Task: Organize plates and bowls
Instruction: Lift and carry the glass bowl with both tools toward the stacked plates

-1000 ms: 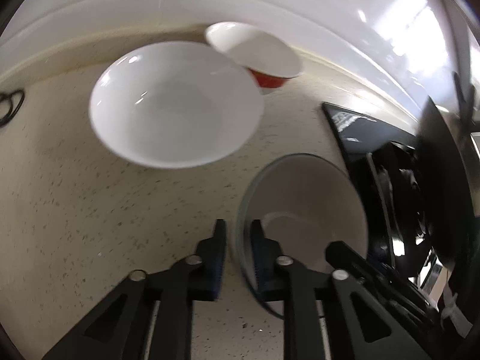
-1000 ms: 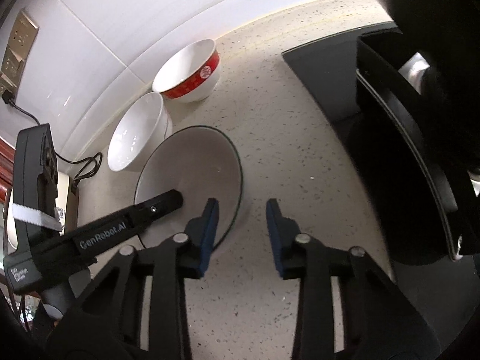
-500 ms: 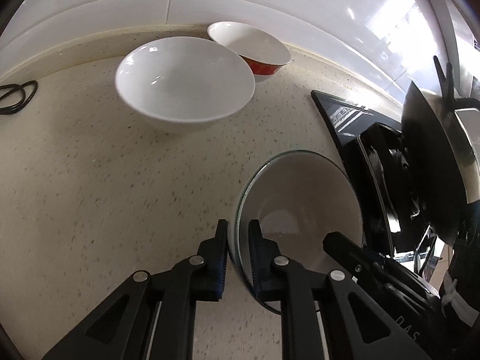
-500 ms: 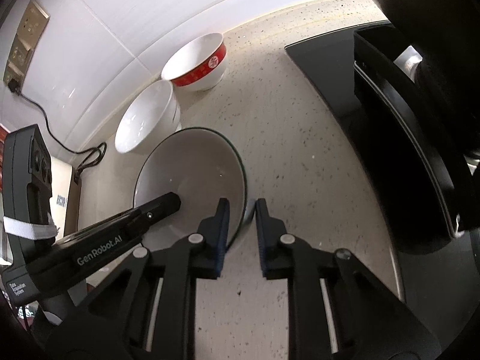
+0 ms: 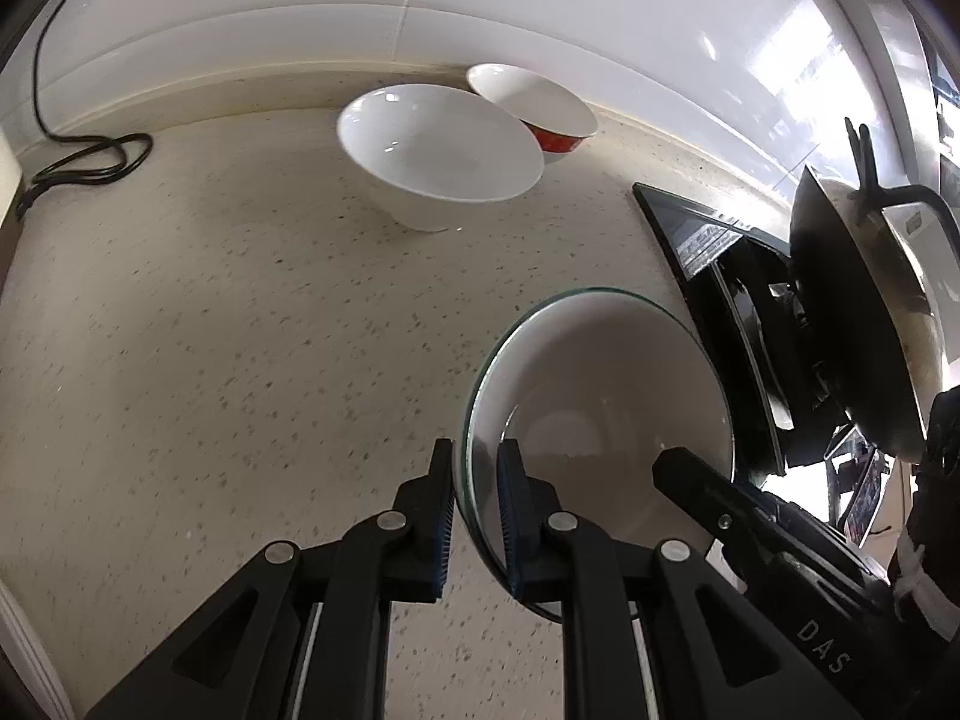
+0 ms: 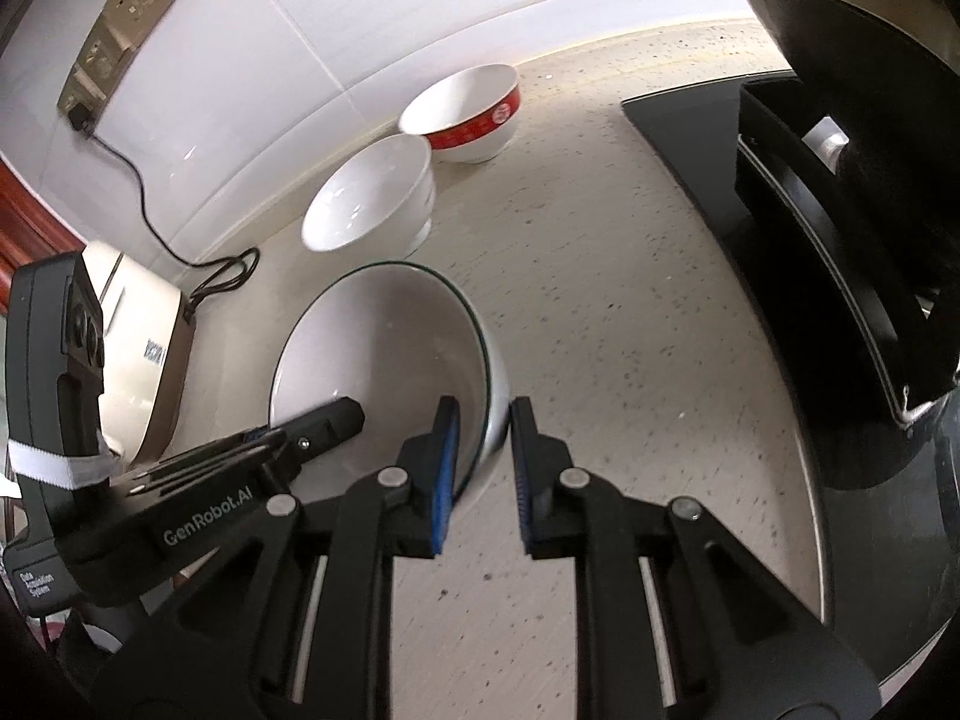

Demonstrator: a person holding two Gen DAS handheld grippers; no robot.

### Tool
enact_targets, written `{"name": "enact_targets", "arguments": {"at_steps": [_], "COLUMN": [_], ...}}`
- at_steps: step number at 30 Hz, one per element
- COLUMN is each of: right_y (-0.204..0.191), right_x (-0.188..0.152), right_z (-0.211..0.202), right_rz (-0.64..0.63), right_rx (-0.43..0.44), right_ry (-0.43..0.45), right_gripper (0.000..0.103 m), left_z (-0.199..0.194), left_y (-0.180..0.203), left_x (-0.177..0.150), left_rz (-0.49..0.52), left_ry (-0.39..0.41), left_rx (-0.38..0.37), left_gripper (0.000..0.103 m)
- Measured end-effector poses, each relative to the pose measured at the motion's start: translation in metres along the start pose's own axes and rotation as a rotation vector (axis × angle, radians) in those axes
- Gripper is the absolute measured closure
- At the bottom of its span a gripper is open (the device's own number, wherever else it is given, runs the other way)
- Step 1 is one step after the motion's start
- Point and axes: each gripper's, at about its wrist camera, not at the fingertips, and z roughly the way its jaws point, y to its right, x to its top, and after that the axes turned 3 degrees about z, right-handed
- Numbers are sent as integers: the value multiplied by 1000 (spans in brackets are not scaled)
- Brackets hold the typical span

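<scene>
Both claws now clamp the same green-rimmed bowl [image 5: 606,414]; a second earlier only the left one had it, while the right stood apart beside the rim. Since then the white bowl [image 5: 438,156] and the red-banded bowl [image 5: 537,108] have slid farther away in both views, so the carried bowl seems to be travelling off from them, across the speckled counter [image 5: 210,330].

That reads as a two-handed lift: the task's bowl is up off the counter, tilted, between the white bowl and the black stove [image 6: 780,192], nearer the stove. The stacking or placing step is judged not yet done, since the other two bowls sit untouched against the tiled wall [image 5: 300,12], touching or nearly touching each other.

The left claw [image 5: 474,510] is squeezed nearly together, with the bowl's thin rim between its blue pads. The right claw [image 6: 483,474] stands a little wider, one pad inside the bowl and the other outside its wall; the inner pad plainly meets the rim, and the outer looks to press the wall, though a sliver of gap may remain there.

A dark wok [image 5: 858,312] sits on the stove, just beyond the carried bowl, and a black cable [image 5: 90,162] lies well off past the white bowl.
</scene>
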Motion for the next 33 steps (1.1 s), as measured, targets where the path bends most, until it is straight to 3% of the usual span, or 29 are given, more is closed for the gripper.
{"name": "enact_targets", "arguments": {"at_steps": [12, 33], "right_y": [-41, -131], "right_x": [-20, -57], "right_z": [-5, 32], "right_rz": [-99, -239], "right_rx": [17, 60], "right_ry": [-28, -130], "right_gripper": [83, 83], "left_z": [-31, -60], "left_y": [-37, -131], "left_x": [-28, -61], "left_rz": [-74, -250], "left_ry": [43, 76], "left_rx": [25, 65], "left_gripper": [89, 89]}}
